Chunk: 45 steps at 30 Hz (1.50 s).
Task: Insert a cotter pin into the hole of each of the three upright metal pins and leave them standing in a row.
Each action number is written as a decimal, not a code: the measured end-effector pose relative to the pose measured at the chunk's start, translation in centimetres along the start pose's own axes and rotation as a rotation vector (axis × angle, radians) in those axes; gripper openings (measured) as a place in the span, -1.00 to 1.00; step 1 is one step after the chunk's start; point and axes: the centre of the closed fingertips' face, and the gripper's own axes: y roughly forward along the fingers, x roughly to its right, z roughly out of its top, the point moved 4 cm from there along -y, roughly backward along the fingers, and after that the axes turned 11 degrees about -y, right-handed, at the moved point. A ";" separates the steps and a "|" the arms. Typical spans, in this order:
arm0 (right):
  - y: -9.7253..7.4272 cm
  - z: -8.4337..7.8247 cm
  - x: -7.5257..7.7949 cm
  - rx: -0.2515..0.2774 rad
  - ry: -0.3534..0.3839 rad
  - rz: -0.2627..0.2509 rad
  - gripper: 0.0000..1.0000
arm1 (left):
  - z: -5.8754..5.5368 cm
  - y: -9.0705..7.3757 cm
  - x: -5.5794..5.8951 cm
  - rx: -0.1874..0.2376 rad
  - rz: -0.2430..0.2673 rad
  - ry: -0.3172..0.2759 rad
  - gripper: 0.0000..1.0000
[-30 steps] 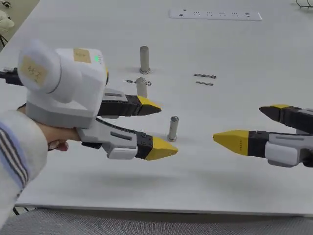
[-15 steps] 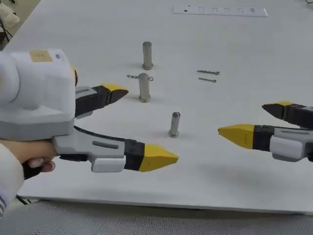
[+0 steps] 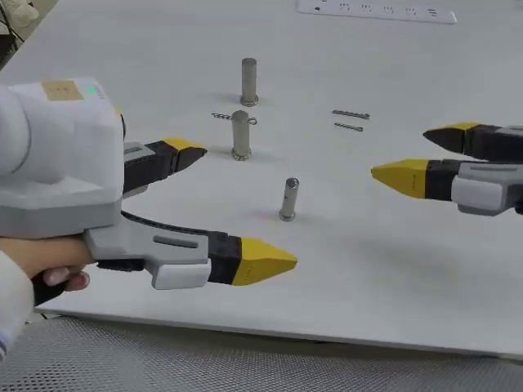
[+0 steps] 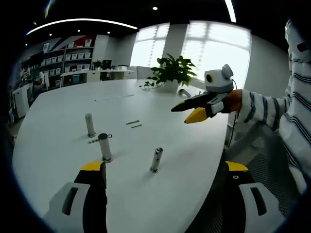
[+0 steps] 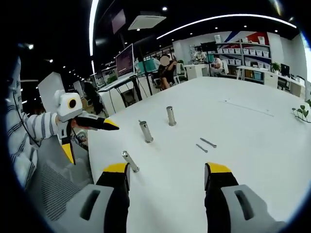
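The left gripper (image 3: 243, 206) and right gripper (image 3: 402, 153) are held open, empty, over the bench (image 3: 392, 269). Three pins (image 3: 288, 198) are stood in a row; the middle one is crossed by a cotter (image 3: 222, 117), two cotters (image 3: 351, 114) lying loose.

no writing can be read; the tan sticker (image 3: 64, 90) on the left tongs (image 3: 246, 205) is blurred.

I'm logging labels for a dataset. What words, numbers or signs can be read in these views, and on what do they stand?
No text can be read.
Tan sticker on the left gripper: blurred, unreadable.
Power strip: markings too small.
Shelf boxes: too small to read.
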 end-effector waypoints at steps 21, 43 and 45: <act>5.7 0.9 4.0 -0.284 -0.275 0.162 -0.32 | -0.1 0.0 -0.3 0.015 0.009 -0.045 0.92; 11.5 -1.4 8.1 -0.439 -0.308 0.206 -0.93 | 1.1 0.6 0.7 0.035 0.007 -0.047 0.89; 11.9 -1.5 8.6 -0.441 -0.290 0.215 -0.92 | 1.3 0.6 0.6 0.042 0.024 -0.043 0.89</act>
